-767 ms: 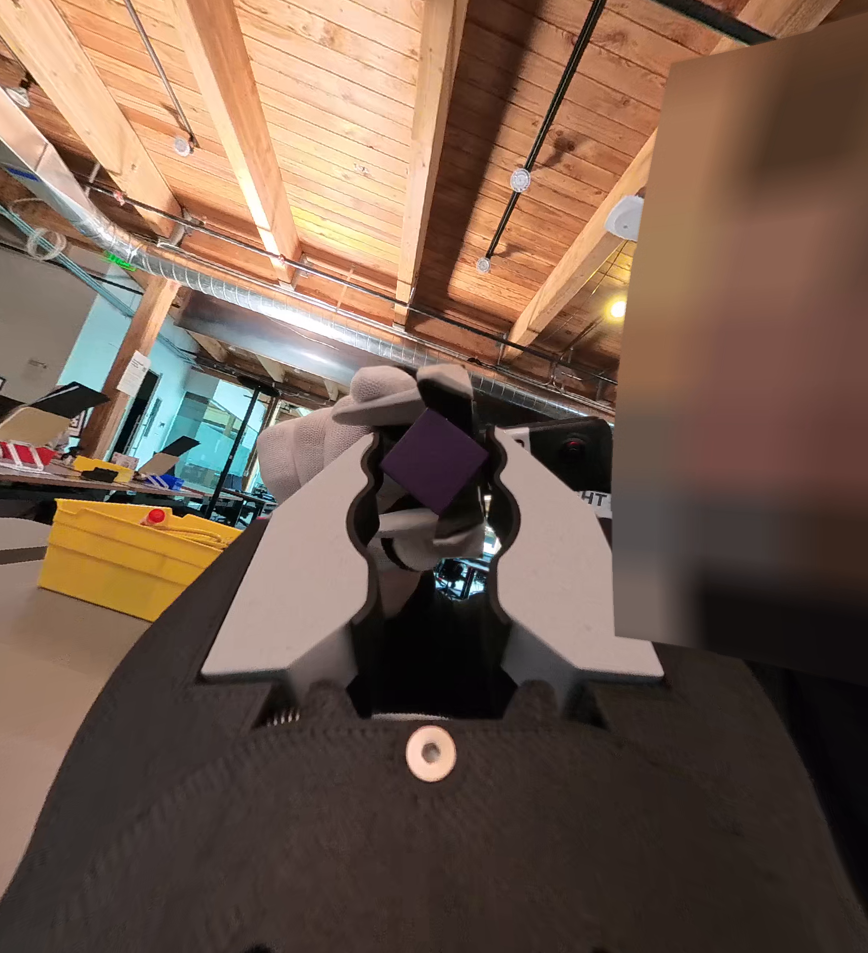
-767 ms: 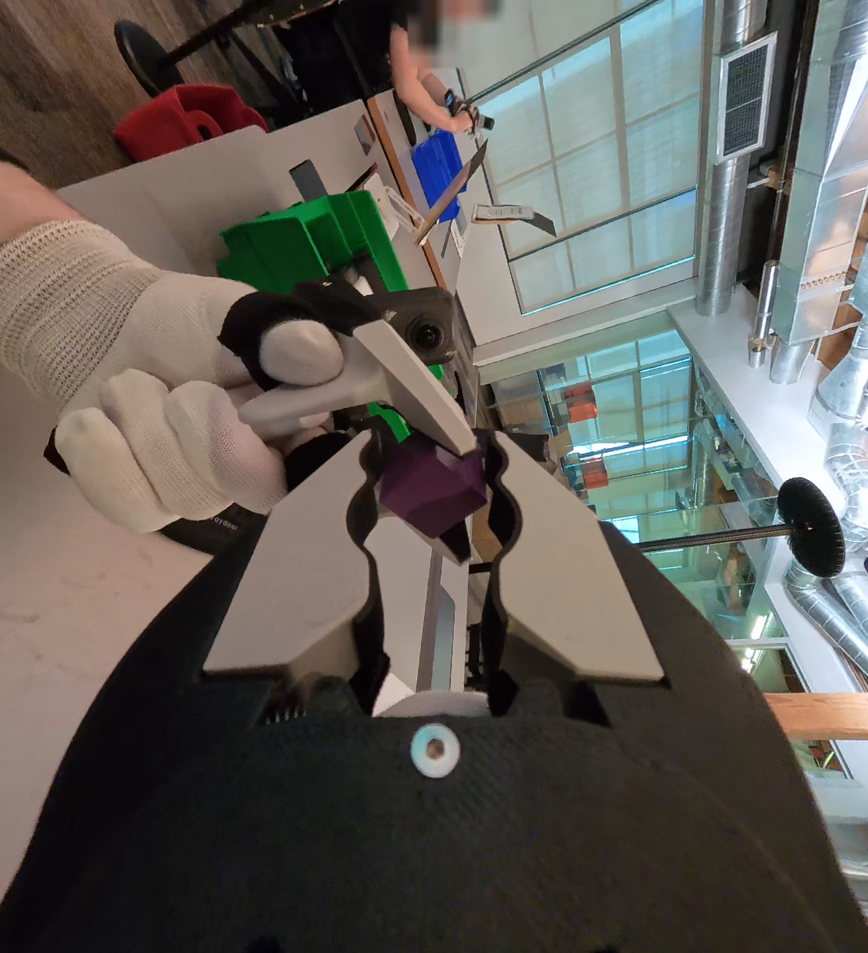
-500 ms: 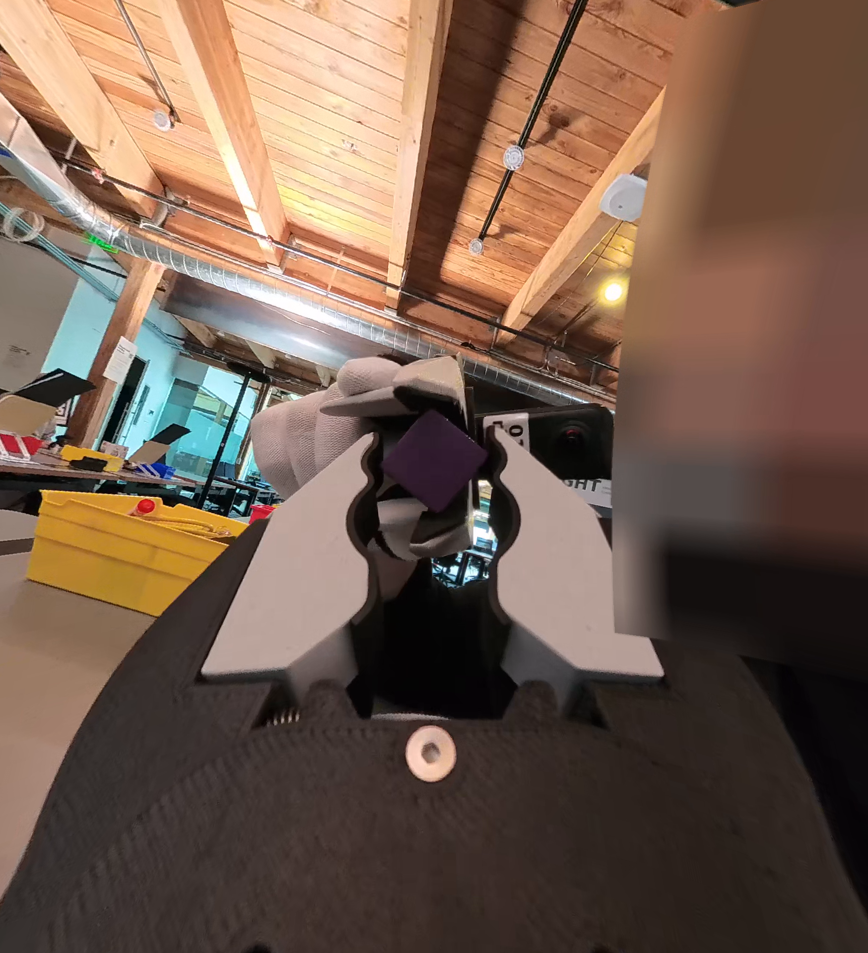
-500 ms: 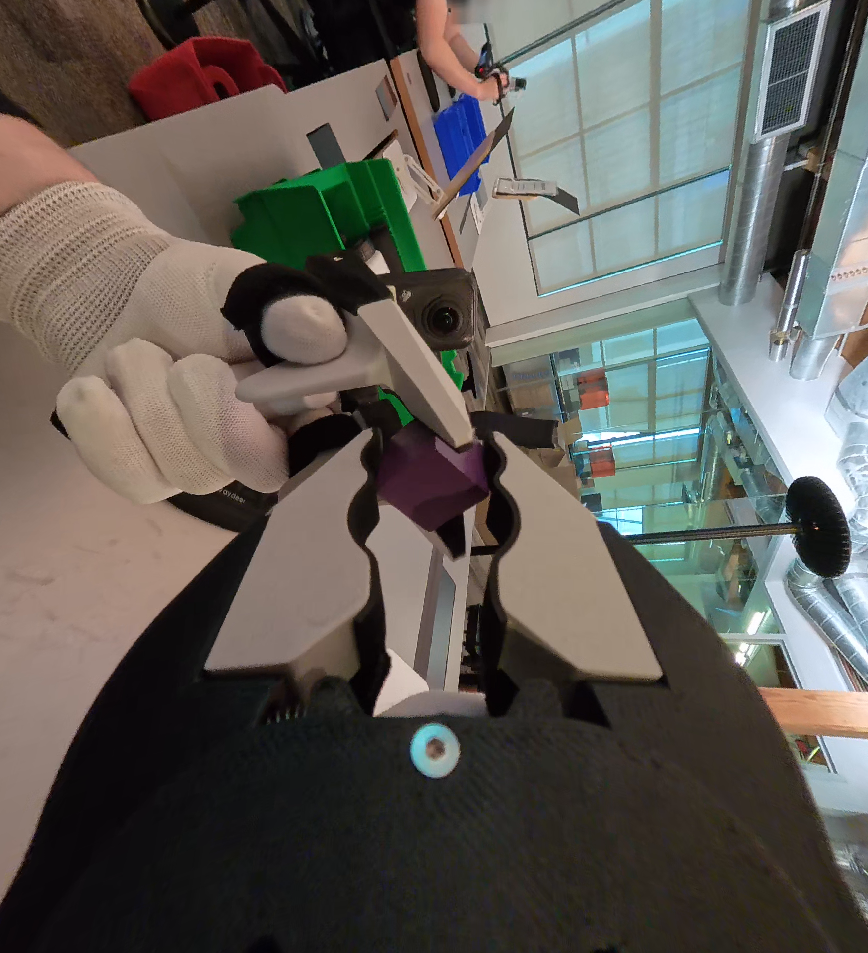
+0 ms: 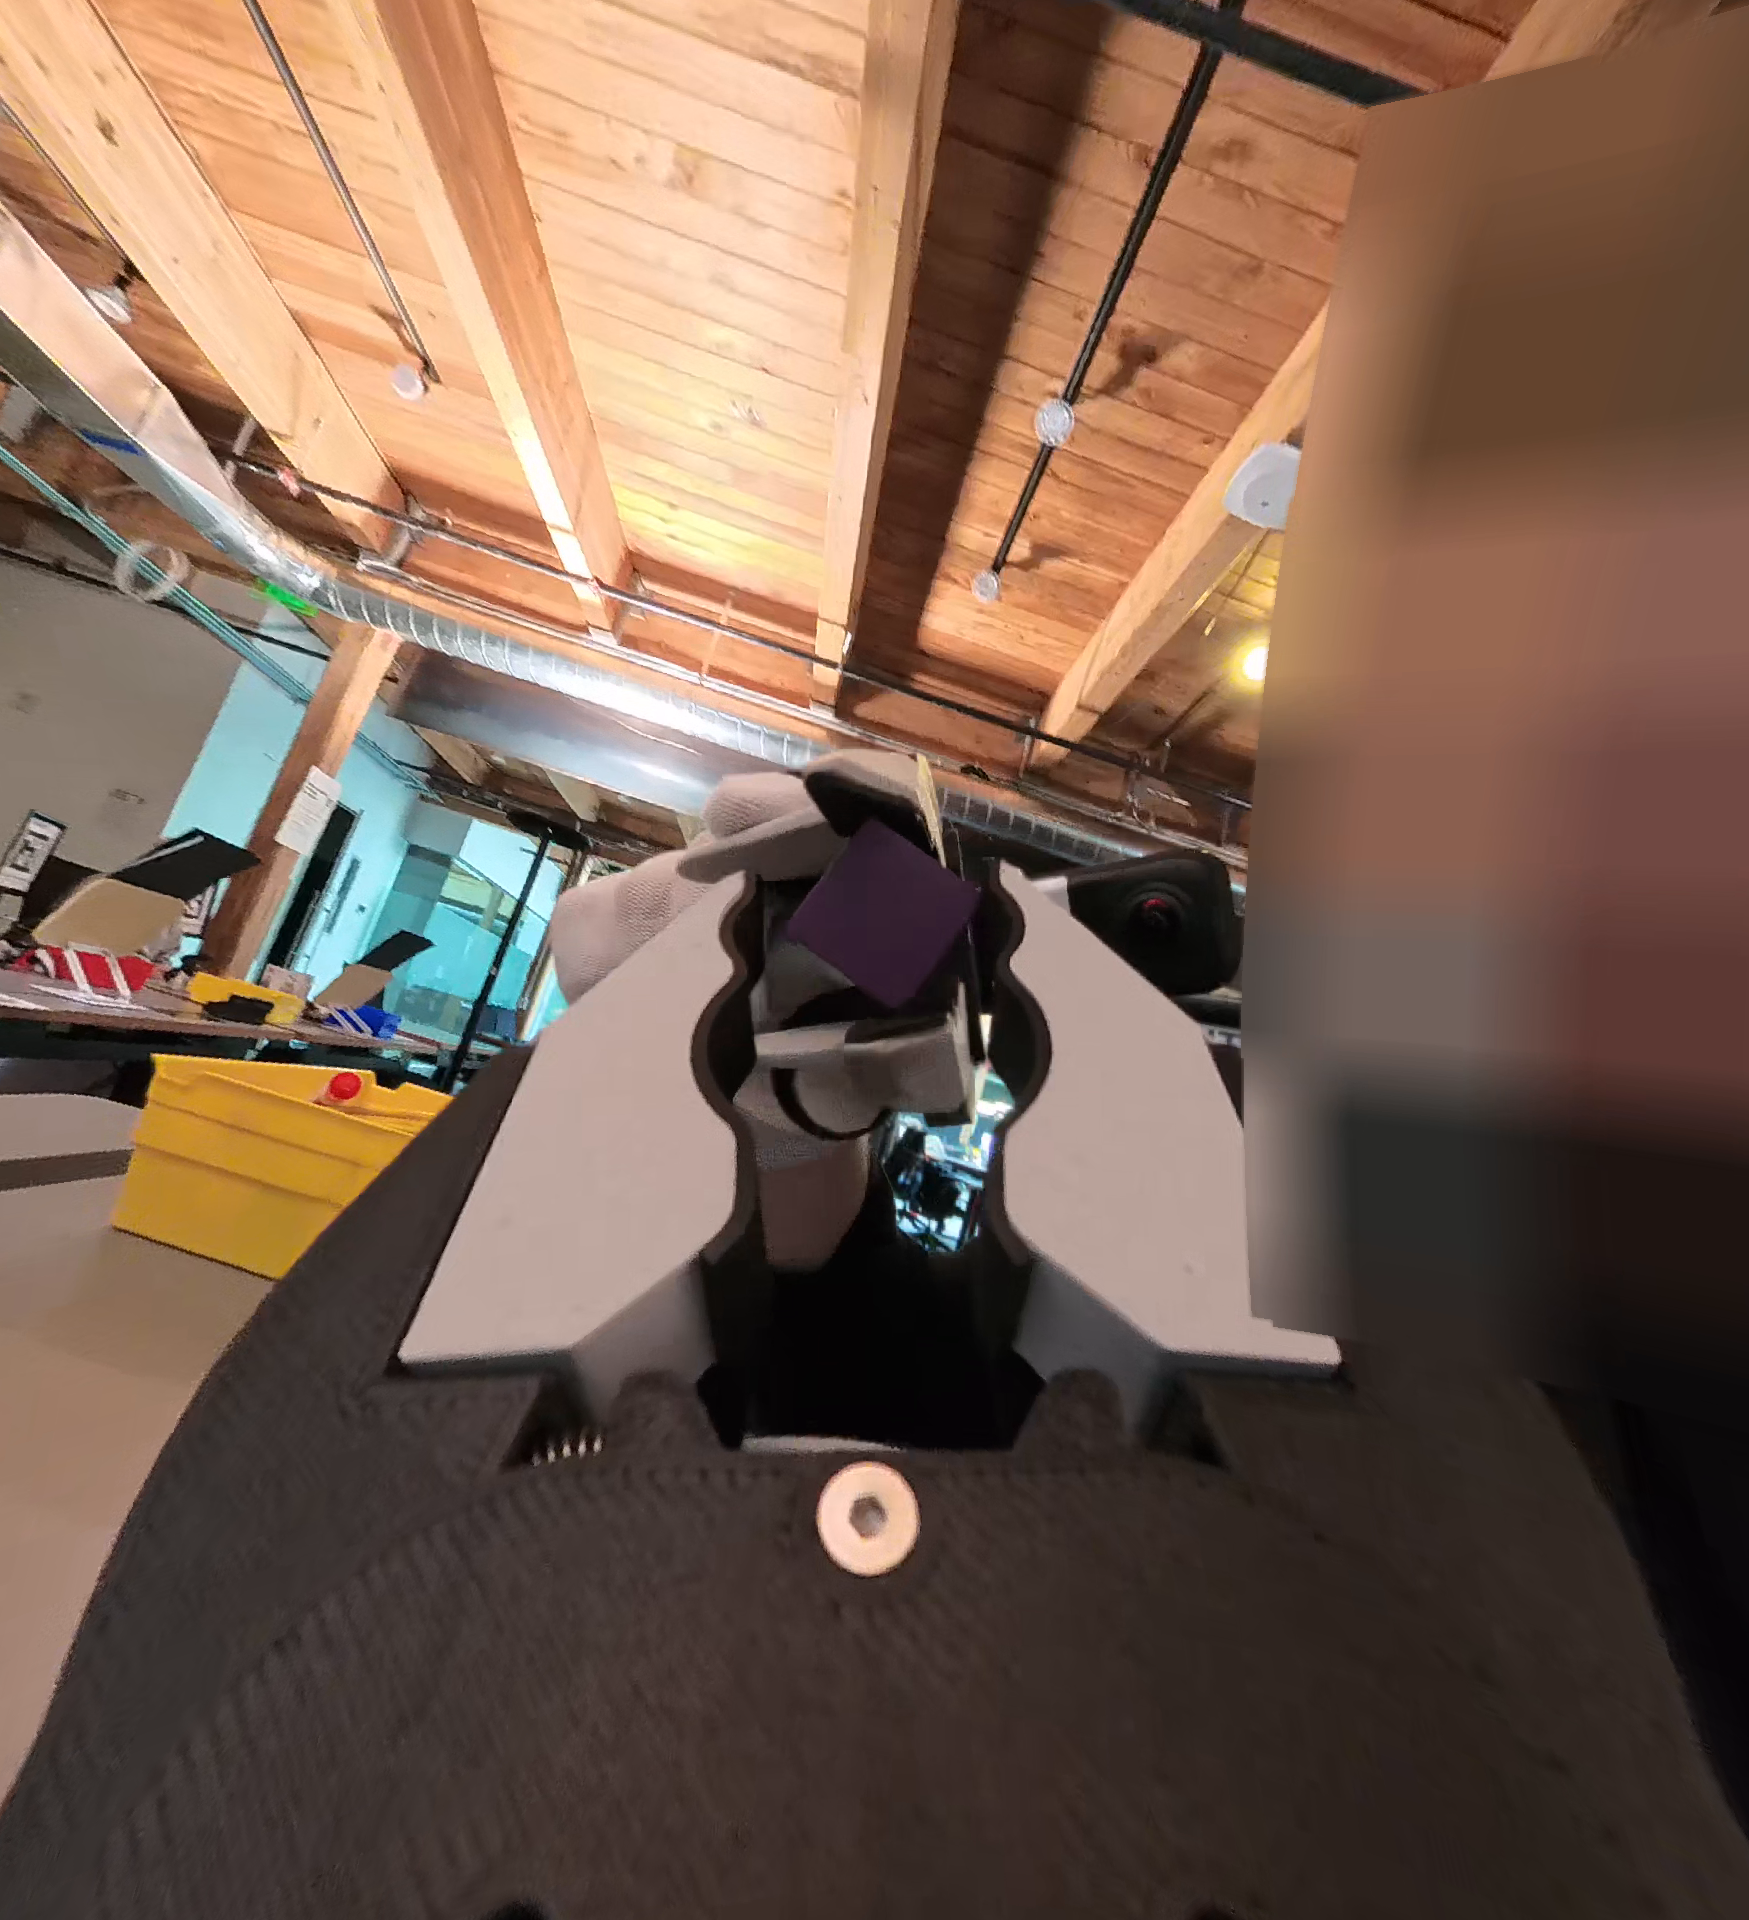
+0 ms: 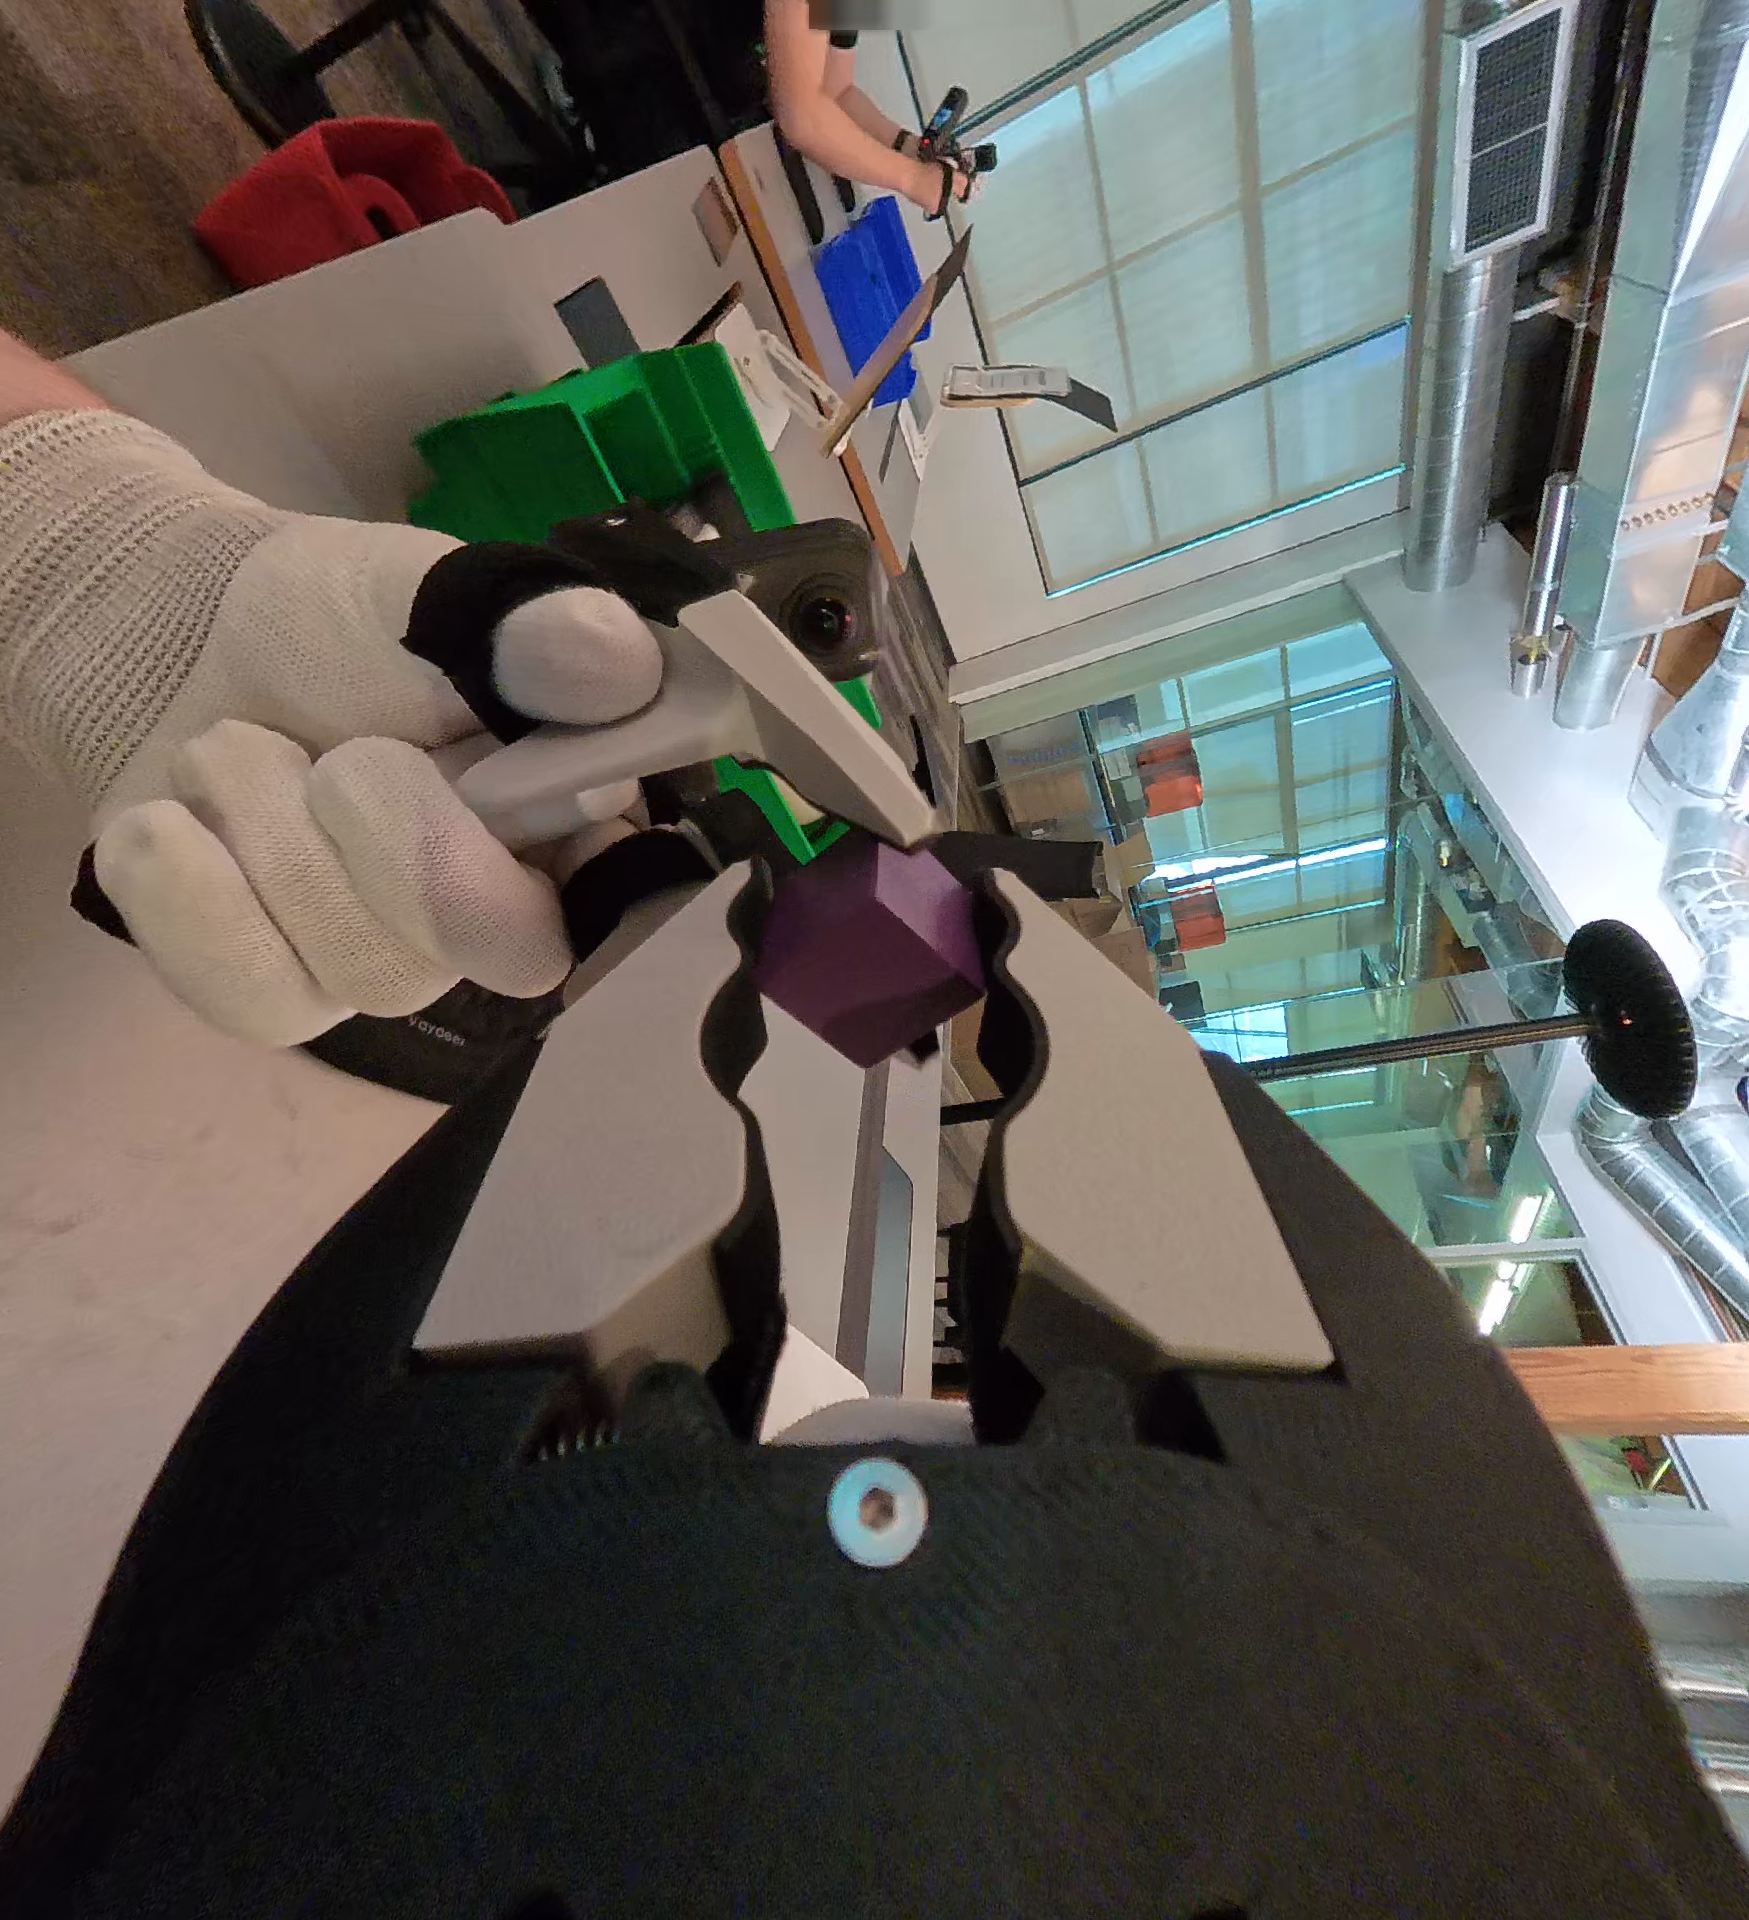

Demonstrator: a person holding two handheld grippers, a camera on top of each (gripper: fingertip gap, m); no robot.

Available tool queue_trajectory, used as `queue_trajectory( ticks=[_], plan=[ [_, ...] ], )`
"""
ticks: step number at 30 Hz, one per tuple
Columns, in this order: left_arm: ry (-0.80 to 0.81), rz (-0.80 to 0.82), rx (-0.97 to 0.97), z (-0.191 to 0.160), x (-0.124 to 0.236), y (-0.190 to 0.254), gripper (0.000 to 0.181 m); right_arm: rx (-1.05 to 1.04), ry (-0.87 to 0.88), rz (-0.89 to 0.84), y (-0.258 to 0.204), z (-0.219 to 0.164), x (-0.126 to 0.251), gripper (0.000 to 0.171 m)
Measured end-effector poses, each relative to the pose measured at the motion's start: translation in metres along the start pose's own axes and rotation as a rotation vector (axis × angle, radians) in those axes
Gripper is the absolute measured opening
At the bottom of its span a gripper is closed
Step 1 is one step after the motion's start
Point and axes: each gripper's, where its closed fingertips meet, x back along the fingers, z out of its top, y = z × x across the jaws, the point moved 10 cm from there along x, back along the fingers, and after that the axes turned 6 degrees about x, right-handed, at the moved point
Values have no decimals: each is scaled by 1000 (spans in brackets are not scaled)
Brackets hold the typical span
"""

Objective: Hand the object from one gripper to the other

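Note:
A purple cube (image 5: 880,925) hangs in the air where my two grippers meet tip to tip. In the left wrist view my left gripper (image 5: 870,883) has its fingers at the cube's left and right sides, shut on it. The right gripper's fingers (image 5: 901,1044) sit above and below the cube. In the right wrist view the cube (image 6: 865,956) fills the gap of my right gripper (image 6: 870,878), which is shut on it. The left gripper's grey finger (image 6: 797,717), held by a white-gloved hand (image 6: 278,779), touches the cube's top.
A yellow bin (image 5: 257,1164) stands on the grey table (image 5: 39,1403) to the left. In the right wrist view a green bin (image 6: 600,447) sits on the table (image 6: 70,1143) behind the gloved hand. Farther off are a blue bin (image 6: 870,281) and a person (image 6: 849,135). The tips of both grippers are at nearly the same place.
The two joined grippers have drifted and tilted slightly together. The cube stays between both pairs of fingers. Neither gripper's gap has widened or narrowed.

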Motion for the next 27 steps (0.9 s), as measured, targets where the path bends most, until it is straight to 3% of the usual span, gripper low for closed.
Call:
queue_trajectory(
  ticks=[1,3,7,8,15,20,27],
  plan=[
    [12,19,-4,2,1,0,41,-6,-3,-11,2,-1,1,36],
    [24,79,-43,4,3,0,41,-9,-32,-37,6,-5,3,36],
    [4,196,-124,7,5,2,14,-25,-115,-88,22,-12,12,36],
    [-26,235,-157,6,4,1,0,-25,-141,-140,29,-13,17,36],
    [-49,253,-193,4,-2,6,0,-76,-375,-346,74,-33,79,36],
    [-105,271,-182,-5,-8,5,0,-190,-752,-416,74,-96,167,36],
    [-210,286,-189,-23,-20,2,1,-535,-1128,-386,18,-210,268,36]
  ],
)
